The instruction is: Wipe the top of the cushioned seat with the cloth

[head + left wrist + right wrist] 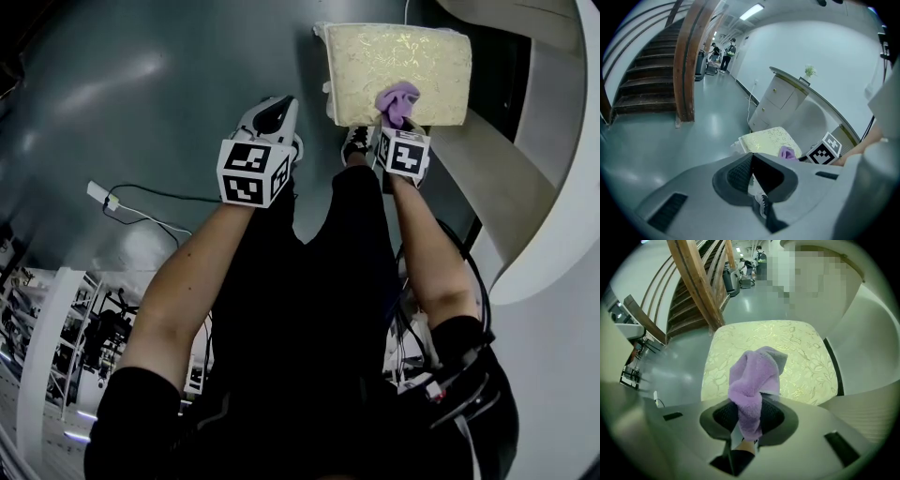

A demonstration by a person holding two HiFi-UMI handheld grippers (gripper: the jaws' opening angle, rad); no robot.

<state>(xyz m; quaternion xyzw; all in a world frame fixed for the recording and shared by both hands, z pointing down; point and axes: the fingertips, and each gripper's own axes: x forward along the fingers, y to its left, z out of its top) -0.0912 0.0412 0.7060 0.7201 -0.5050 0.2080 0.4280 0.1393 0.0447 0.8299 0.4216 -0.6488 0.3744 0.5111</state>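
The head view looks steeply down from high up at the floor [141, 94] and the cushioned seat [398, 66]. The right gripper view is low and very near the seat. The left gripper view looks at it from farther back. All three show the purple cloth [398, 101].

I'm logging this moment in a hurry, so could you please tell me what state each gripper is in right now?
Left gripper: closed, fingers together, holding nothing.
Right gripper: closed on the purple cloth.
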